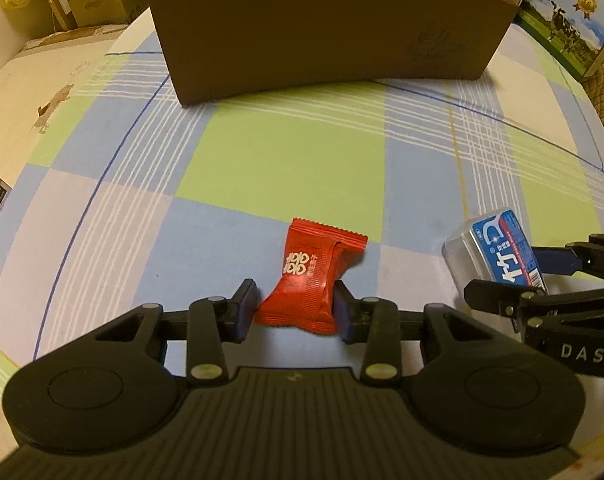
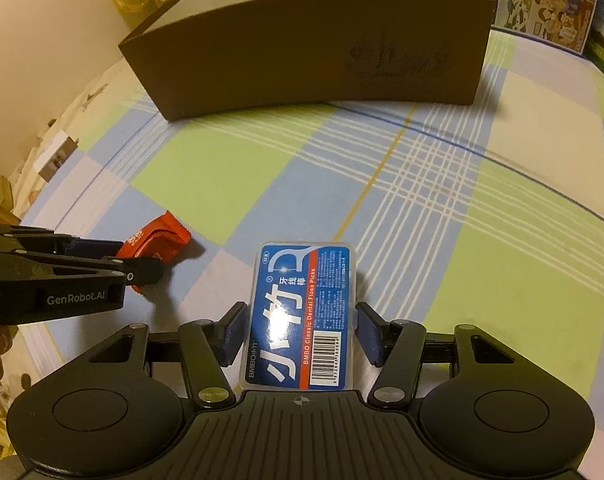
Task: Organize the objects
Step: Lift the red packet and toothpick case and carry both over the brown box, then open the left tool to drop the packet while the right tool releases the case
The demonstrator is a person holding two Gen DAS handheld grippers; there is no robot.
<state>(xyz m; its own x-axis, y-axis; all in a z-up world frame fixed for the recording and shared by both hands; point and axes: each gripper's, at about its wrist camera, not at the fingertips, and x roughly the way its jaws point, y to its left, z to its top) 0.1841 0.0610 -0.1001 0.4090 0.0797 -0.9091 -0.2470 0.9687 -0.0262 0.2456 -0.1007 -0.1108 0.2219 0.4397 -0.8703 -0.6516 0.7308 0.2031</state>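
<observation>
We see red crinkled foil candy packet [image 1: 312, 280] flat on checked cloth; clear plastic floss-pick case with blue label [image 2: 302, 316] nearby to its right, label up; open brown cardboard box [image 1: 326, 36] beyond both.

Both views are taken low and close over the checked cloth [image 1: 281, 160], facing forward along each hand-held gripper toward the cardboard box [image 1: 326, 36]; that box and the cloth ahead are shared.
</observation>
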